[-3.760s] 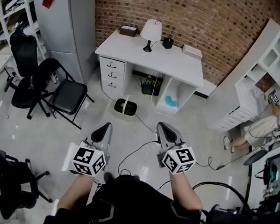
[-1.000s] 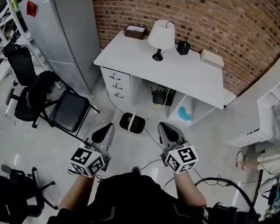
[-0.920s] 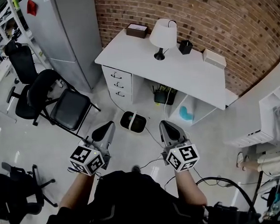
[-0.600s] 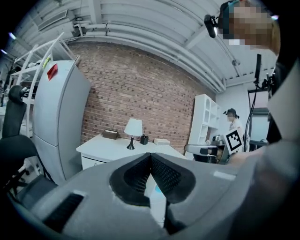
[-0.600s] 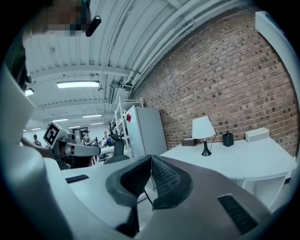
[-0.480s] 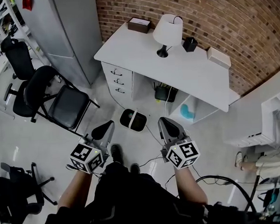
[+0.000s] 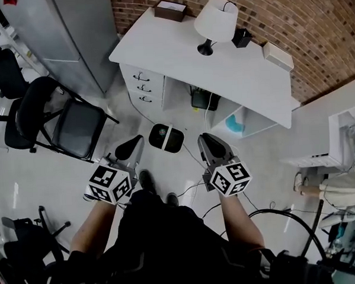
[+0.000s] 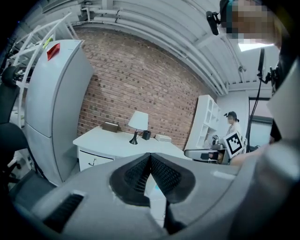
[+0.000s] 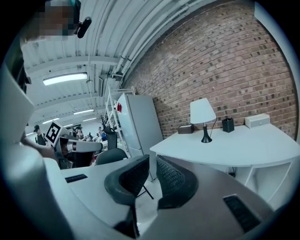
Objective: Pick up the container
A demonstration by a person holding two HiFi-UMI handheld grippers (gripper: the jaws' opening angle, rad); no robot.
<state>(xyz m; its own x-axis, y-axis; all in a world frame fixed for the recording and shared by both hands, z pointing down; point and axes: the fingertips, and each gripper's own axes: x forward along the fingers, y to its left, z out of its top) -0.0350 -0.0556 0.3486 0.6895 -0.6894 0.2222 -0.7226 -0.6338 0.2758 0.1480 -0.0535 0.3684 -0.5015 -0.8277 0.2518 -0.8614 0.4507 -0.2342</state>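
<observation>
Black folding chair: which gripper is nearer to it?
Left. The left gripper hangs just beside the folding chair; the right gripper is farther off, past the floor container.

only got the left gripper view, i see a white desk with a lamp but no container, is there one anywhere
Observer: Yes. The head view shows a black container with a white strip across its top, on the floor in front of the desk.
Operator: between the grippers or off to one side
Observer: Ahead of both, roughly midway between the left gripper and the right gripper. Neither touches it.
Operator: right jaws open?
Observer: No. The right gripper view shows them shut with nothing between them.
</observation>
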